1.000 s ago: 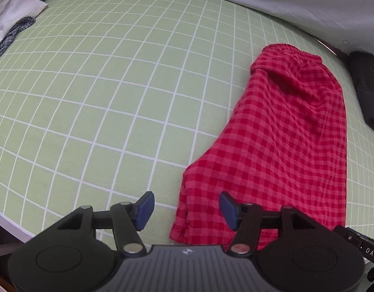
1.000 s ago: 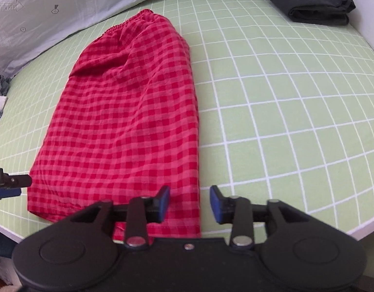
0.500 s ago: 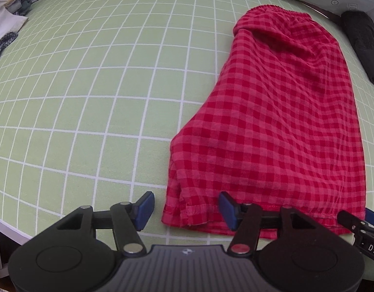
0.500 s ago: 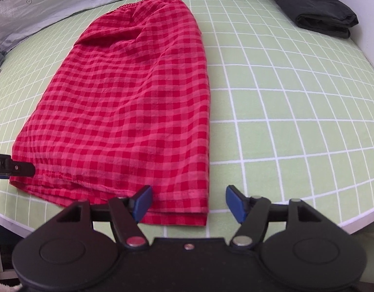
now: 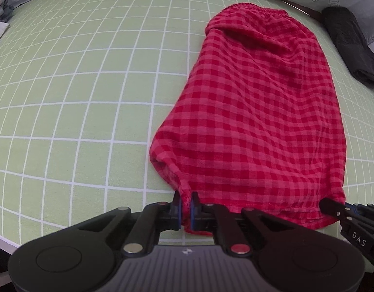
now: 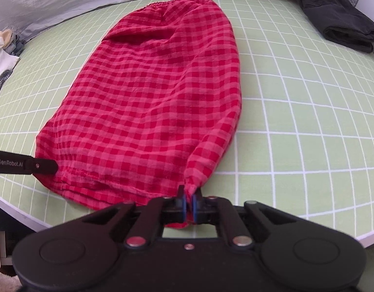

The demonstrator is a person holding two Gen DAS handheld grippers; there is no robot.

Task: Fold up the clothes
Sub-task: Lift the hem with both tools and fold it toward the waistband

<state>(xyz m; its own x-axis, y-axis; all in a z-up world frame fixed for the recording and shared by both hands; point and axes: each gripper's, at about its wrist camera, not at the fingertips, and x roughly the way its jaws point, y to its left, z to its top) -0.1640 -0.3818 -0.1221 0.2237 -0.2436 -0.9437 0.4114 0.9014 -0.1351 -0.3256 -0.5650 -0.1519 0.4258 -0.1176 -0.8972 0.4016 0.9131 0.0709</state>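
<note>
Red checked shorts [image 5: 260, 112] lie flat and folded lengthwise on the green grid mat, elastic waistband at the far end; they also show in the right wrist view [image 6: 157, 97]. My left gripper [image 5: 185, 210] is shut on the near left corner of the hem. My right gripper [image 6: 189, 203] is shut on the near right corner of the hem, which bunches at the pads. Each gripper's tip shows in the other view, the right one in the left wrist view [image 5: 333, 206], the left one in the right wrist view [image 6: 40, 165].
The green grid mat [image 5: 89, 97] covers the table, whose near edge [image 6: 333, 236] runs just in front of the grippers. A folded black garment [image 6: 333, 12] lies at the far right. A pile of light clothes [image 6: 1, 56] lies at the far left. A pale sheet [image 6: 65, 0] lies behind.
Both grippers moved forward to the hem and closed on its two near corners. They were open half a second ago. The hem corners are now bunched and slightly lifted.
</note>
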